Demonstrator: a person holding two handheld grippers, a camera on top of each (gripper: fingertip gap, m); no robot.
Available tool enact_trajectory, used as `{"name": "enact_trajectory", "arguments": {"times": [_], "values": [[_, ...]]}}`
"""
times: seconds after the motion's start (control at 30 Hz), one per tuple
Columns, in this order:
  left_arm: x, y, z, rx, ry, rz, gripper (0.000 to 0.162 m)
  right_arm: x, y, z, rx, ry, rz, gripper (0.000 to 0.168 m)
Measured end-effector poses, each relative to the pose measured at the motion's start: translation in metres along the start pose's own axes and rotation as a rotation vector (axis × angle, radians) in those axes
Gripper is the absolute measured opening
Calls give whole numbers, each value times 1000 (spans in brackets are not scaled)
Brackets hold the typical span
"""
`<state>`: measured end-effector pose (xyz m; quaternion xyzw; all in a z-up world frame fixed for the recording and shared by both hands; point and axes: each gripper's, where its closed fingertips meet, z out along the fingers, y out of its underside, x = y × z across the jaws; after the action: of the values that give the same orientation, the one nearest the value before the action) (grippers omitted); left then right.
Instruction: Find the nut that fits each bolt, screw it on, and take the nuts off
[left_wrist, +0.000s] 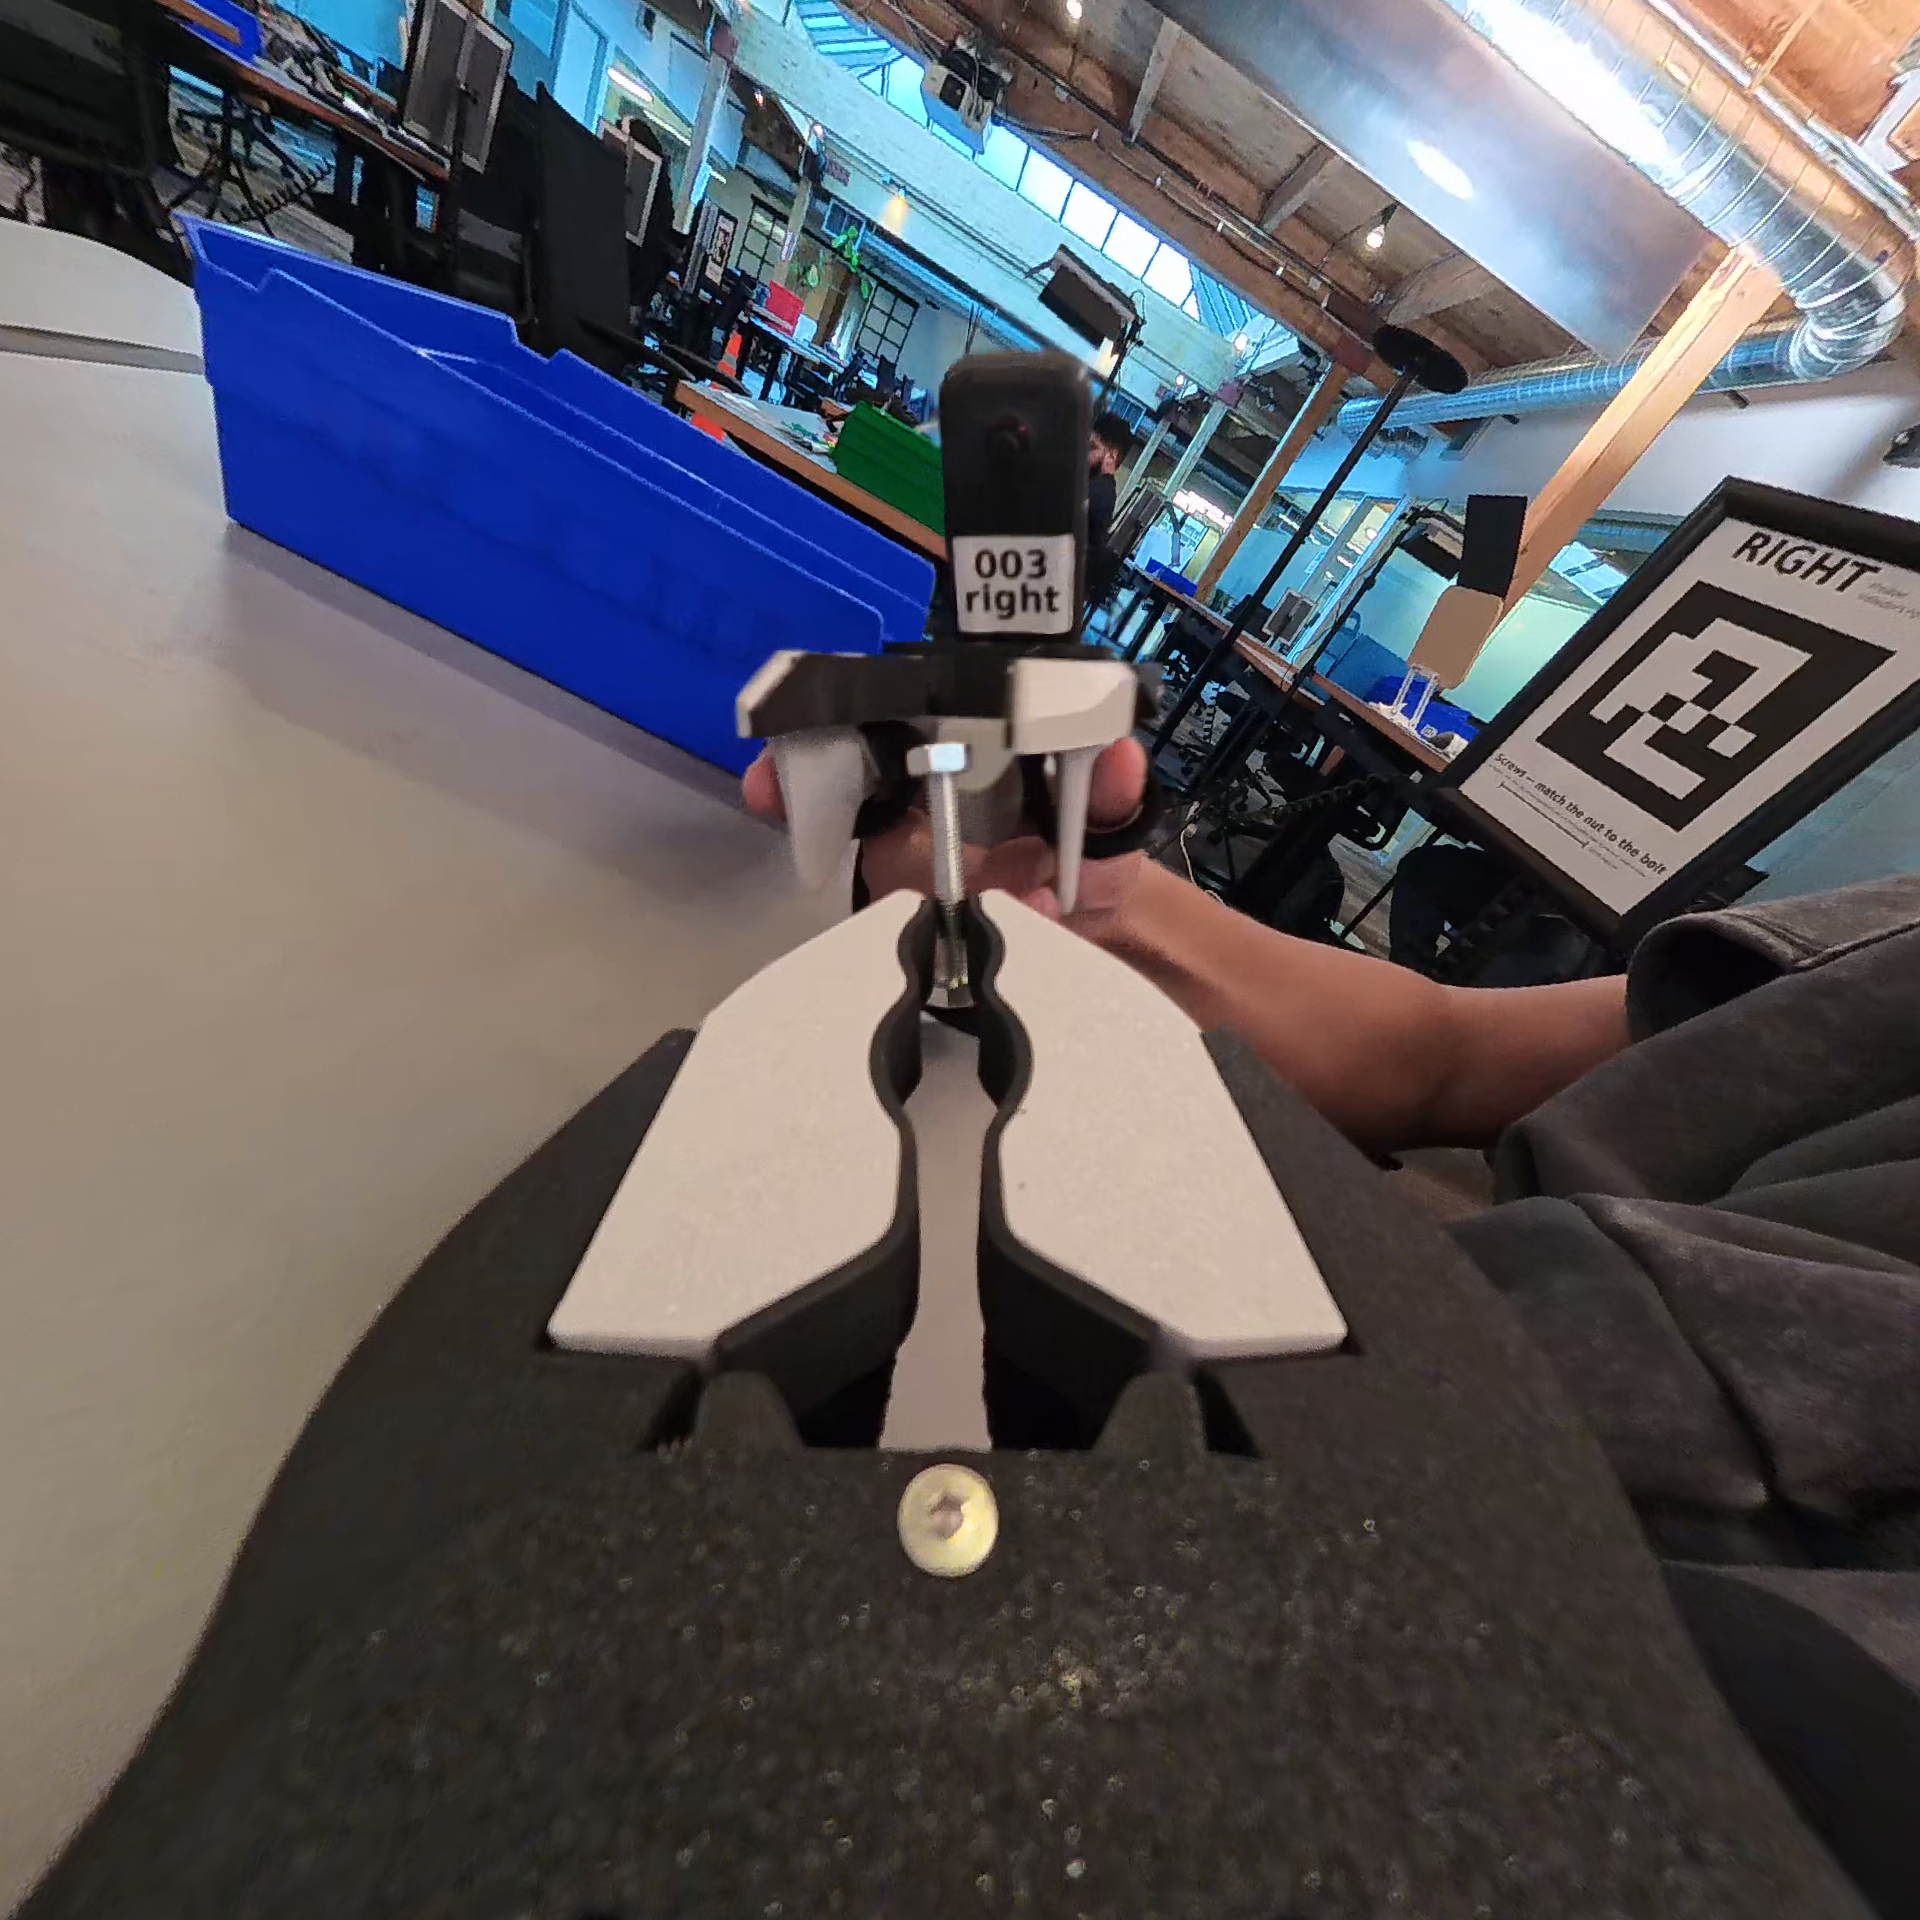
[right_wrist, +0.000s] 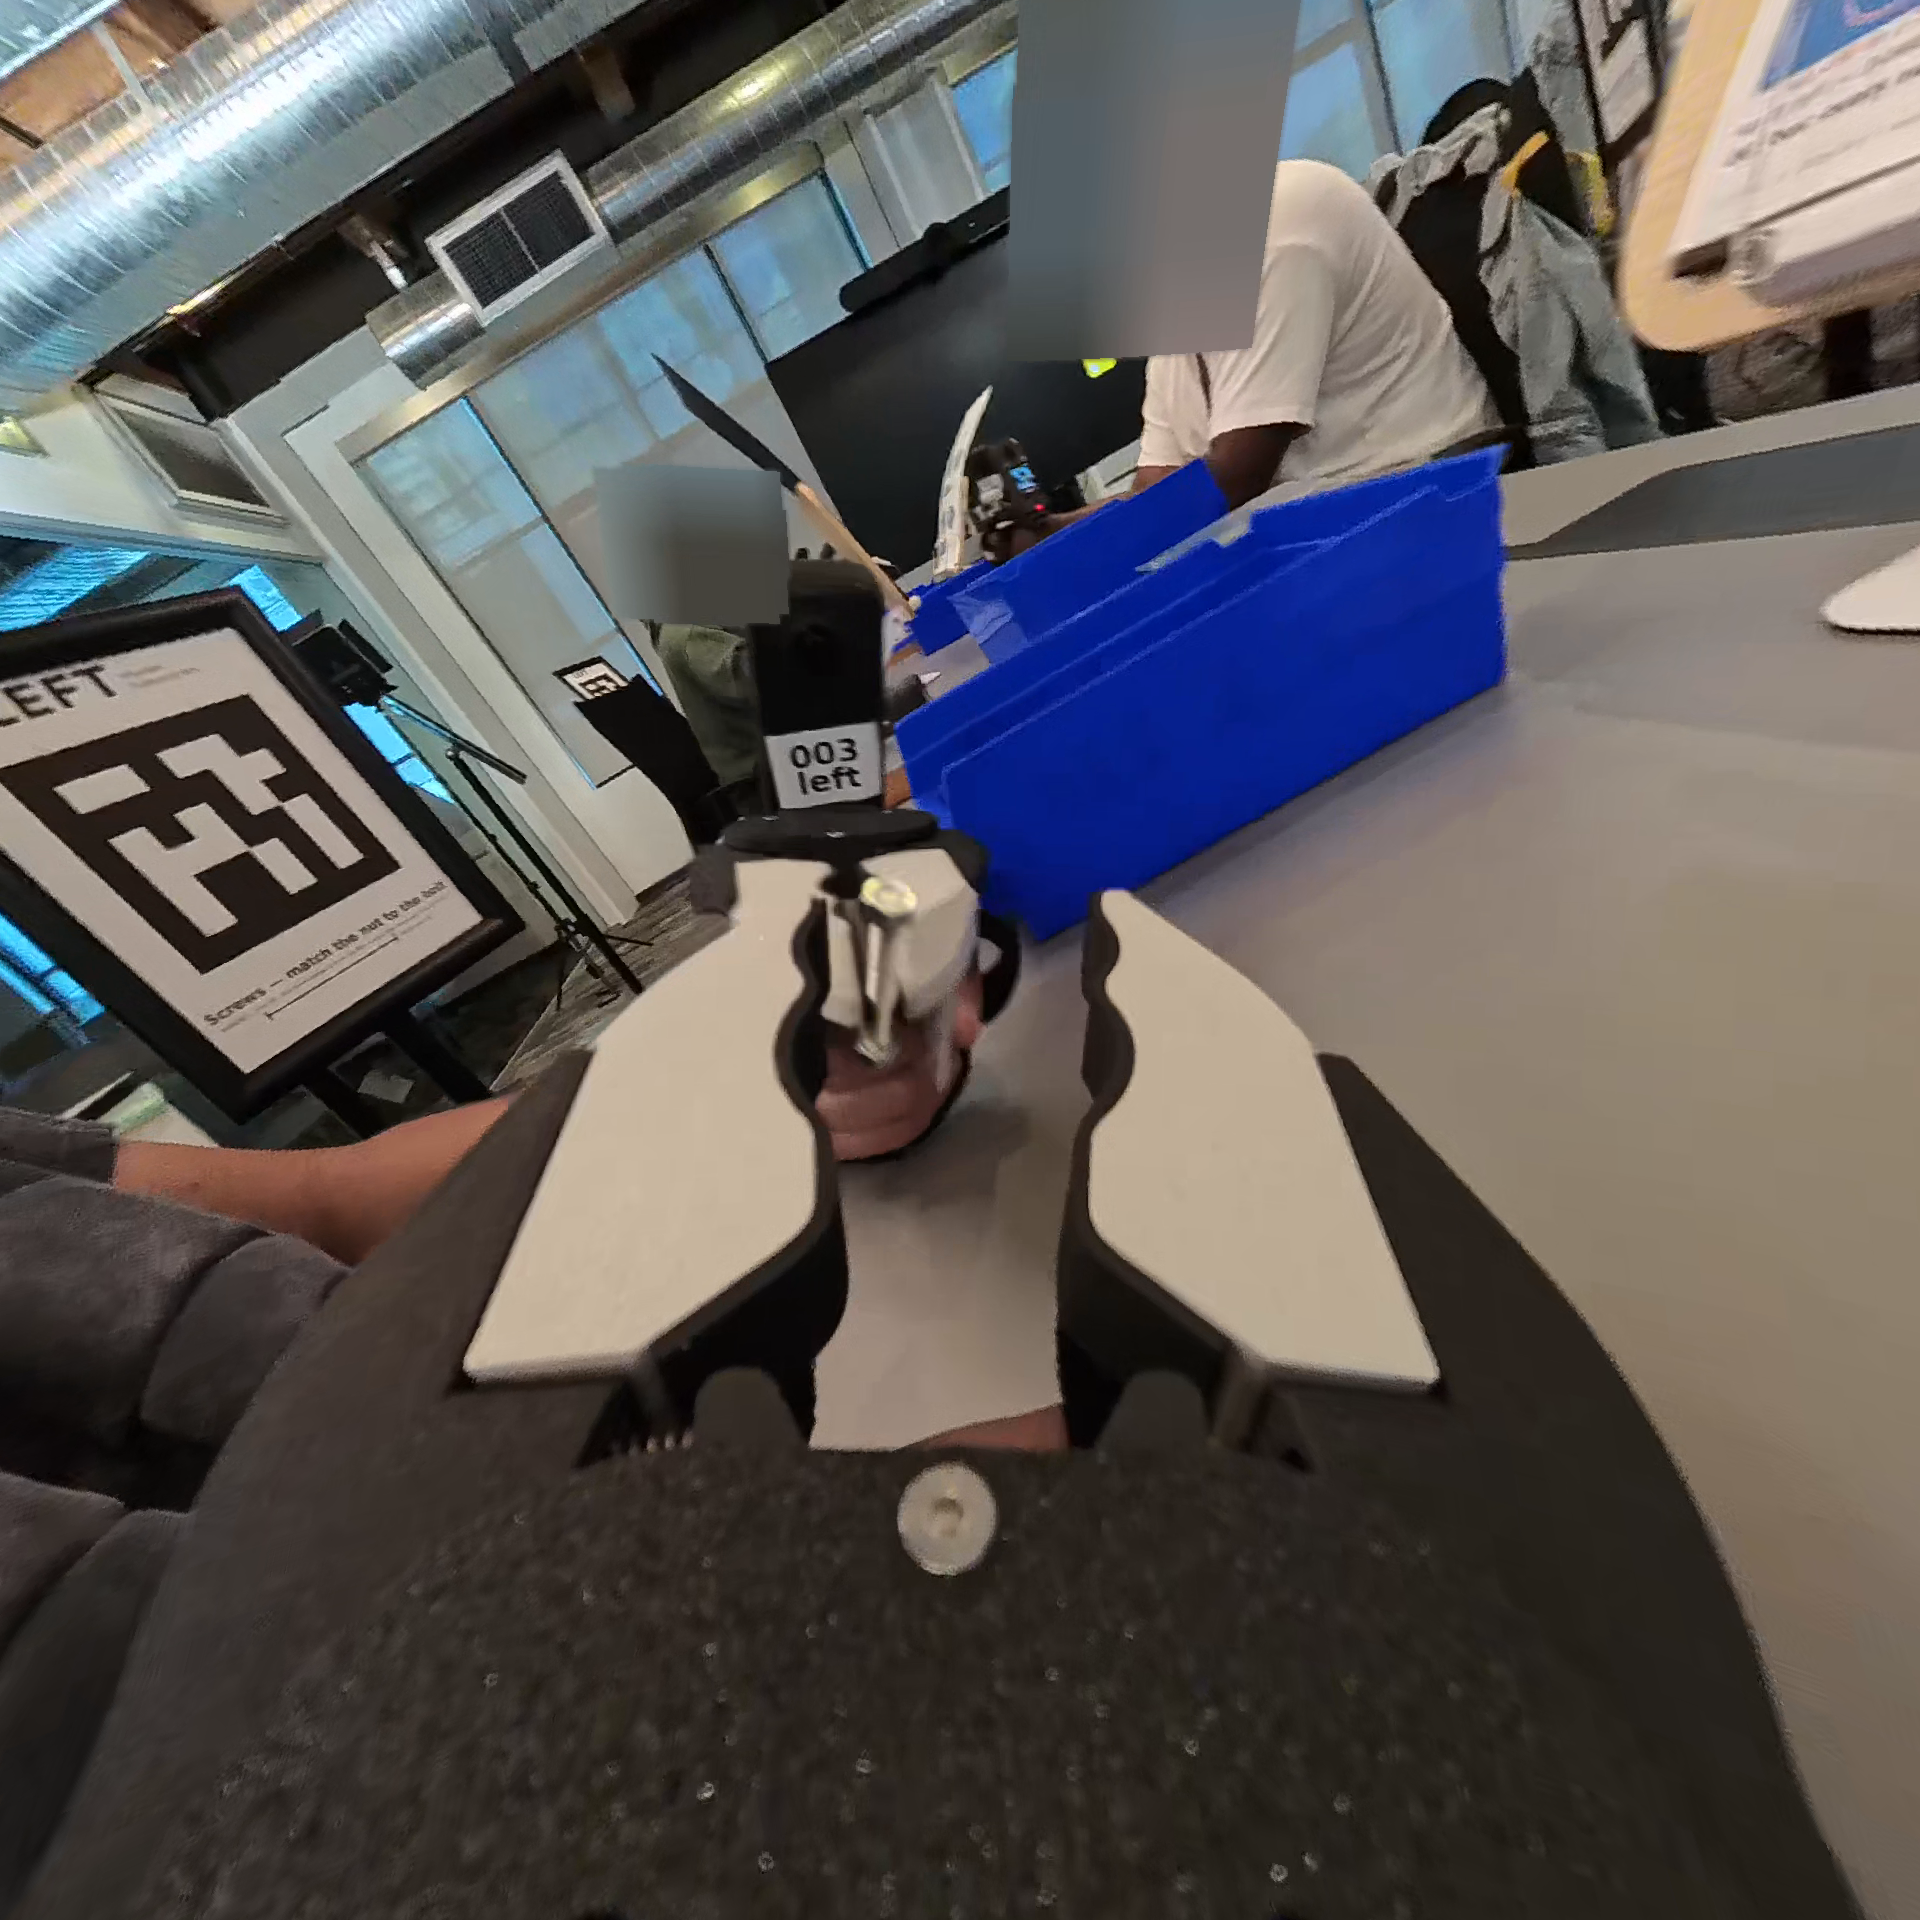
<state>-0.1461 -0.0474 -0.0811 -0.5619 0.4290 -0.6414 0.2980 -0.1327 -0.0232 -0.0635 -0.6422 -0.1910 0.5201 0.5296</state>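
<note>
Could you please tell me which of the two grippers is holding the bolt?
The left gripper: its fingers are shut on the bolt, while the right gripper is open and empty.

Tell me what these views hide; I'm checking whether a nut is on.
Lower end of the bolt, left wrist view: buried between fingers of the shut left gripper; nut unclear.
Contents of the blue bin, both views: behind its walls.
Its threads, right wrist view: blurred beyond the open right gripper.

Silver hex-head bolt, threaded shank, held aloft, head outward; nut apparently at clamped end.
</note>
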Motion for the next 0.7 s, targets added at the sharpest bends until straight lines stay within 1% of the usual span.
{"name": "enact_trajectory", "arguments": {"times": [0.1, 0.17, 0.2, 0.27, 0.33, 0.53, 0.6, 0.7], "values": [[5, 0, 2, -4, 13, 11, 5, -5, 4, 11, -28, -5, -23, 46], [7, -2, 1, 10, 15, 14, 5, 1, 4, 6, -13, -4, 7, 48], [7, -3, -1, 15, 17, 14, 5, 5, 6, 2, -16, -1, 27, 45], [6, -7, -4, 37, 21, 3, 5, 15, 8, -7, -16, 33, 27, 46], [4, -7, -6, 37, 17, 0, 5, 14, 5, -11, -5, 31, 34, 45], [4, 2, 1, -9, 12, 9, 5, -7, 2, 7, -17, -28, 4, 46], [7, 0, 1, -4, 22, 11, 5, 0, 6, 6, -23, -5, 7, 47], [7, -5, -4, 25, 30, 6, 5, 17, 8, -8, -22, 39, 34, 45]]}}
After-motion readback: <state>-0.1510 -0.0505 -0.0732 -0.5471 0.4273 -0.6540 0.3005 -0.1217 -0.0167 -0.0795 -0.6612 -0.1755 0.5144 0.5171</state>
